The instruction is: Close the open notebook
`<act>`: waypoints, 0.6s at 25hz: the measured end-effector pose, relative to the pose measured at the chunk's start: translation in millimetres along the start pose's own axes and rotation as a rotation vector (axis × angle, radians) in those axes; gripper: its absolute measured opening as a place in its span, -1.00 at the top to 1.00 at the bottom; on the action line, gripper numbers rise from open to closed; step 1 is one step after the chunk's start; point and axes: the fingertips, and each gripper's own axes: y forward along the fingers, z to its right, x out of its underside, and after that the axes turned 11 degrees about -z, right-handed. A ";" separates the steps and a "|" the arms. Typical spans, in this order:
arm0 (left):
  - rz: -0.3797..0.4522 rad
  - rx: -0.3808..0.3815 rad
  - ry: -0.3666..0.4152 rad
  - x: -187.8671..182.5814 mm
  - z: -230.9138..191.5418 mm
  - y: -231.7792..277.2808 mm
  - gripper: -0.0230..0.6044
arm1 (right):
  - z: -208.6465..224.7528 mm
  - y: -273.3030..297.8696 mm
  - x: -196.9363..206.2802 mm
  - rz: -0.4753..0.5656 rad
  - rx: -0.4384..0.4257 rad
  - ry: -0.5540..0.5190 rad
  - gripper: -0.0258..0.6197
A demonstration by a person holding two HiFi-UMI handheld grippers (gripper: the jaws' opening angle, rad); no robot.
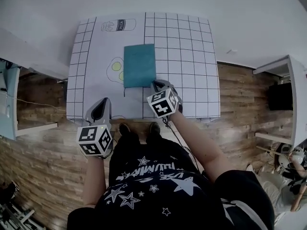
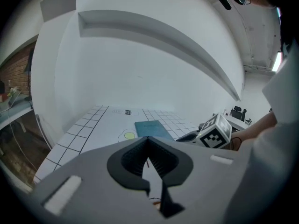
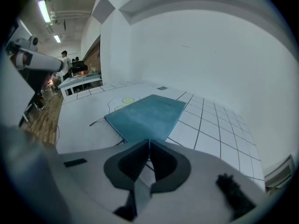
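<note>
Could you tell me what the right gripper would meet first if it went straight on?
Most likely the closed teal notebook, just ahead of the right gripper on the gridded mat; depth is unclear.

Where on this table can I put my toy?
Bare: the table squares right of the notebook, and the left strip. Crowded: the front, where the right gripper sits by the notebook.
</note>
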 end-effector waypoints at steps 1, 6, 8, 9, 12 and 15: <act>0.004 -0.008 -0.016 4.4 4.1 -1.0 0.90 | 0.3 0.2 0.0 -0.003 -0.020 -0.004 0.85; -0.015 -0.037 -0.084 36.9 24.4 -8.0 0.90 | 0.7 0.4 0.3 -0.018 -0.134 0.001 0.85; -0.026 -0.040 -0.095 49.2 30.7 -11.8 0.90 | 1.9 -2.8 -0.3 0.014 -0.157 0.011 0.85; -0.026 -0.041 -0.100 54.2 33.4 -15.2 0.90 | 2.0 -6.5 -0.1 0.034 -0.162 0.018 0.85; -0.005 -0.054 -0.110 71.4 37.9 -34.3 0.90 | -2.5 -23.4 7.3 0.085 -0.155 0.022 0.85; 0.038 -0.073 -0.123 88.7 43.4 -65.9 0.90 | -15.9 -50.8 20.9 0.115 -0.135 0.003 0.85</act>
